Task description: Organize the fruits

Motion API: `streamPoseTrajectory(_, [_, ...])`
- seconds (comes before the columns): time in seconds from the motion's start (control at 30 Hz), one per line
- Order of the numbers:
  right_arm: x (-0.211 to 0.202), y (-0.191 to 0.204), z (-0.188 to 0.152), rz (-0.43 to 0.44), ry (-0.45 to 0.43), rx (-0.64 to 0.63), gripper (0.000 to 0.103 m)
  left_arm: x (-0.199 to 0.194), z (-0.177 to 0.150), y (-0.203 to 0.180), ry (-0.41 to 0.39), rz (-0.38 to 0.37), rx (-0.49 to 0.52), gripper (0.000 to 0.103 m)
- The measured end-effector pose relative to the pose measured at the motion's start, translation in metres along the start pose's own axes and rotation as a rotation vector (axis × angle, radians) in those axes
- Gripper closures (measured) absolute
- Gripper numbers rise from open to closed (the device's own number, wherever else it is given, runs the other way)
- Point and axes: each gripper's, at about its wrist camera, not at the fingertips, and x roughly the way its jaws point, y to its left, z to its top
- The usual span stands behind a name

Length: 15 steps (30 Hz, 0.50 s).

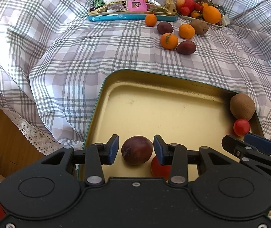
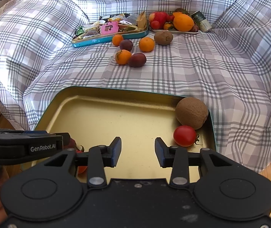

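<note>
- Checked bedcover (image 1: pixel 78 57): it is serving as the soft work surface, so loose fruit is resting in its dips rather than rolling away.
- Gold tin tray (image 1: pixel 154 110): it is lying nearest the cameras as the collecting place; a kiwi (image 2: pixel 191 113) and a cherry tomato (image 2: pixel 184 135) are nestling in its 3 o'clock corner.
- Left gripper (image 1: pixel 136 149): its fingers are standing moderately apart, flanking a dark plum (image 1: pixel 137 150) on the tray floor without pressing it, probably just set down.
- Right gripper (image 2: pixel 137 151): its fingers are gaping narrowly over bare tray, holding nothing.
- Unsorted oranges and plums (image 2: pixel 130 52): they are waiting at 12 o'clock.
</note>
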Motion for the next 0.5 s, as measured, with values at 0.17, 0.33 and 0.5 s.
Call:
streamPoseTrajectory(0.17, [-0.0002,-0.0009,0.0005,-0.003,-0.001,0.007,0.062,0.0004,0.0003,-0.0007,0.001,0.003,0.002,0.054])
streamPoseTrajectory(0.33, [-0.0007,-0.0008,0.0002,-0.005,-0.003,0.01,0.061,0.0007,0.0007,-0.0019,0.0,0.005,0.008,0.054])
streamPoseTrajectory(0.5, [-0.0007,-0.0011,0.0002,-0.006,-0.001,0.017,0.061,0.0014,0.0007,-0.0021,0.003,0.005,0.007,0.054])
